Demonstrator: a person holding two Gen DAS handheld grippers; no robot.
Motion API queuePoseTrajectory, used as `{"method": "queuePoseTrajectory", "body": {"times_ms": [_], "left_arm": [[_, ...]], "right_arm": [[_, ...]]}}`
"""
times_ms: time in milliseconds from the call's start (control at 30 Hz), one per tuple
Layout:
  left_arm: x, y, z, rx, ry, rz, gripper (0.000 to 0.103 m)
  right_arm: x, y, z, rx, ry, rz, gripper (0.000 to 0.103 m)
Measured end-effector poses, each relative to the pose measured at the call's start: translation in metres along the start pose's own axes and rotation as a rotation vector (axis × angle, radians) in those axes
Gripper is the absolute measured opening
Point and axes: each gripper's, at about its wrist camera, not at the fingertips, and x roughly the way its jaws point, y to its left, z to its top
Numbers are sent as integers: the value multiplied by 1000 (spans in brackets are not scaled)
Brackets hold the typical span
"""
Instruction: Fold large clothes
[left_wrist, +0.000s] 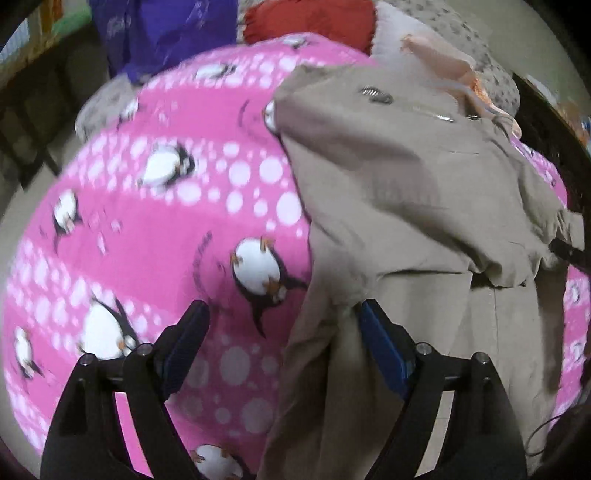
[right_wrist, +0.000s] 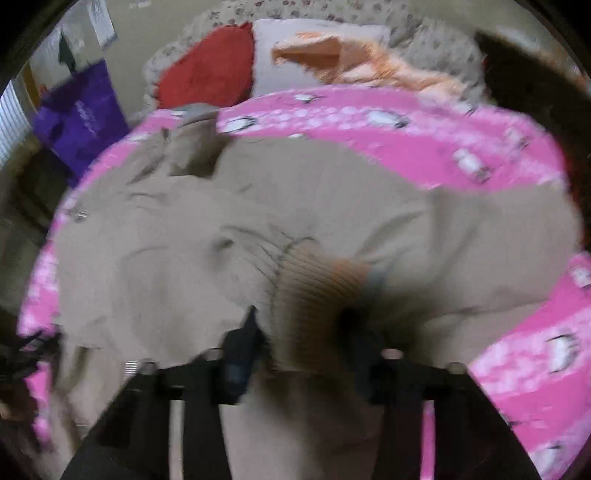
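A large beige jacket with a zipper lies crumpled on a pink penguin-print blanket. In the left wrist view my left gripper is open above the blanket; the jacket's edge hangs against its right finger. In the blurred right wrist view the jacket fills the middle, and its ribbed cuff sits between the fingers of my right gripper. The blur hides whether the jaws clamp it.
At the bed's far end lie a red cushion, a white pillow, an orange garment and a spotted cover. A purple bag stands at the left. Dark furniture borders the right side.
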Motion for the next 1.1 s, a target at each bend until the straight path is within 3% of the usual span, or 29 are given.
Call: {"method": "queuePoseTrajectory", "body": {"times_ms": [67, 167, 267, 300, 333, 400, 467, 500, 567, 700, 833, 1033, 1100], "left_arm": [[2, 0, -3, -7, 5, -13, 83], [7, -2, -4, 10, 14, 2, 83], [5, -6, -6, 8, 5, 6, 83], [3, -5, -4, 3, 2, -2, 83], [-3, -6, -2, 0, -8, -9, 83], [-19, -11, 0, 12, -55, -2, 83], [-34, -19, 6, 45, -102, 11, 83], [-41, -26, 11, 66, -124, 18, 83], [-46, -36, 20, 97, -144, 17, 83], [-38, -63, 40, 146, -160, 10, 83], [-7, -76, 57, 138, -119, 11, 84], [39, -69, 76, 140, -40, 118, 84], [35, -58, 80, 115, -29, 99, 83]], "right_arm": [[-14, 6, -2, -44, -52, 20, 14], [-47, 8, -4, -83, -162, -50, 14], [-45, -9, -1, -32, -153, -127, 15], [-35, -17, 0, -3, -125, -151, 19], [-26, -22, -1, 17, -88, -150, 32], [-19, -24, -2, 36, -48, -119, 40], [-34, -21, -7, 43, -94, -104, 61], [-46, -17, -9, 37, -133, -127, 65], [-61, -7, -10, 21, -179, -141, 65], [-72, 26, -8, -68, -206, -65, 64], [-42, 46, 0, -154, -150, -61, 60], [14, 15, 19, -34, -63, -123, 59], [29, 14, 23, -44, -2, -130, 59]]}}
